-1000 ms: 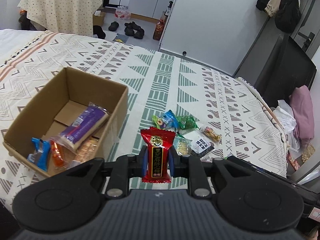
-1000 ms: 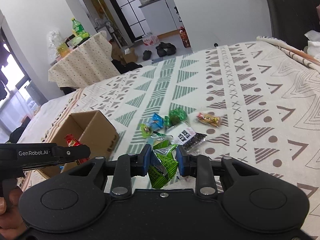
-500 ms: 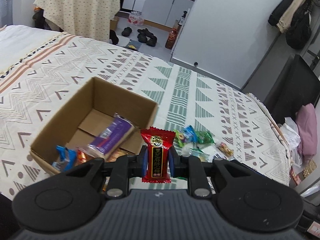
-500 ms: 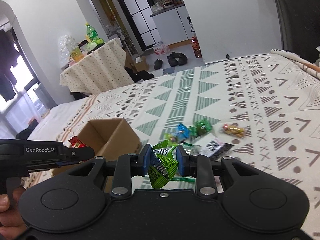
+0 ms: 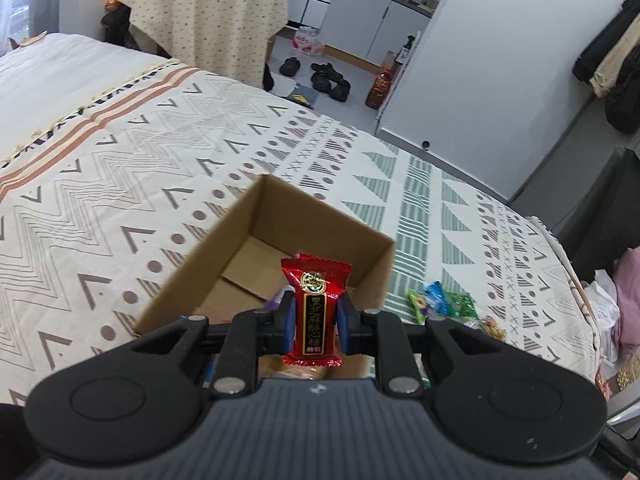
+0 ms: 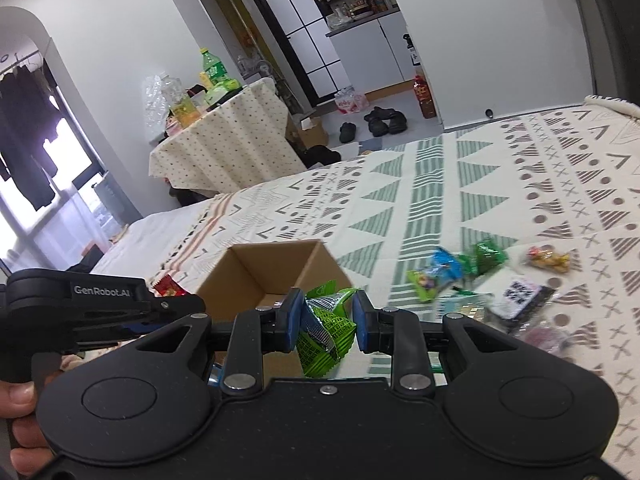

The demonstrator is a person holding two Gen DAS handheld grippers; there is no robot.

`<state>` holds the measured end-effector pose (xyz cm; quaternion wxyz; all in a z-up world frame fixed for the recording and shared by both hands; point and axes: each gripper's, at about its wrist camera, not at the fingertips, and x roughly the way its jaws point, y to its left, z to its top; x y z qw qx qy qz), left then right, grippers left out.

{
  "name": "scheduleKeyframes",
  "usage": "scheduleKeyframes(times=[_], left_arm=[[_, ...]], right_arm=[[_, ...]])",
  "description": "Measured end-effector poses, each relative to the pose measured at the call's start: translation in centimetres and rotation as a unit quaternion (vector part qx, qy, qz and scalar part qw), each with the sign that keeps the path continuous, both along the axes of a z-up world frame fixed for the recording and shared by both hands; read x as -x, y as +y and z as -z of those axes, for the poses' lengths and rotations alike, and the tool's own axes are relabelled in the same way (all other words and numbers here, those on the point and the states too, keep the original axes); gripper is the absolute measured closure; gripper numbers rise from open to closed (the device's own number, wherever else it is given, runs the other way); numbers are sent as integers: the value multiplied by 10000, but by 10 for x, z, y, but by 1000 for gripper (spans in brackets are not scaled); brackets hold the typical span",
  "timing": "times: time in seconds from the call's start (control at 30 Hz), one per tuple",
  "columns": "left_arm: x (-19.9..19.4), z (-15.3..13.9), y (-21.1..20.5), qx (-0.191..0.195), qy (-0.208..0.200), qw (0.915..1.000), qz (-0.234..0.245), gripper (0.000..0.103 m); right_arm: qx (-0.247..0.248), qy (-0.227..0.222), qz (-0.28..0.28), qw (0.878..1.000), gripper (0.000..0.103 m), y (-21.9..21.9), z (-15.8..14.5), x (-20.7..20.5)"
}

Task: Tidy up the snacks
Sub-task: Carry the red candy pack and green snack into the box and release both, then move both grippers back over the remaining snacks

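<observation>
Both tongs are clenched on snacks. Left gripper (image 5: 316, 322) pinches a red candy packet (image 5: 315, 308) upright between its blue pads, in front of the open cardboard box (image 5: 224, 264) on the patterned bedspread (image 5: 120, 184). Right gripper (image 6: 326, 322) clamps a crumpled green packet (image 6: 326, 330) — the box (image 6: 256, 272) lies just beyond it, slightly left. Loose snacks (image 6: 460, 272) remain scattered on the bedspread to the right of the box — blue, green, yellow and black wrappers. At the near left of the right view, fingers (image 6: 18, 396) wrap the left tool's handle.

Matte black left gripper (image 5: 316, 326), blue pads, silver screws, right gripper (image 6: 326, 326) alike, white GenRobot.AI lettering
</observation>
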<state>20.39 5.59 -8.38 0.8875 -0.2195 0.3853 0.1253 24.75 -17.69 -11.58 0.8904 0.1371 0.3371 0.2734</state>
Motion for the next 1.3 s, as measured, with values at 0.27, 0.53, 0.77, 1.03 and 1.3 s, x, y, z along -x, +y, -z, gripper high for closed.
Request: scheduleKeyframes(times=[0.27, 0.53, 0.77, 1.03, 1.3], left_arm=[[4, 13, 27, 156, 211, 9996, -126, 82], [9, 22, 47, 336, 398, 9983, -258, 65], [13, 17, 57, 284, 337, 9985, -331, 49], [17, 11, 53, 97, 338, 9986, -404, 28], [18, 5, 39, 1, 280, 9991, -306, 19]], right_arm=[[-182, -30, 2, 9998, 76, 26, -2, -1], [-175, 0, -155, 9997, 76, 52, 0, -1], [-186, 53, -403, 9990, 76, 72, 2, 3], [-278, 179, -566, 9978, 58, 80, 0, 7], [-134, 321, -214, 9992, 58, 54, -3, 4]])
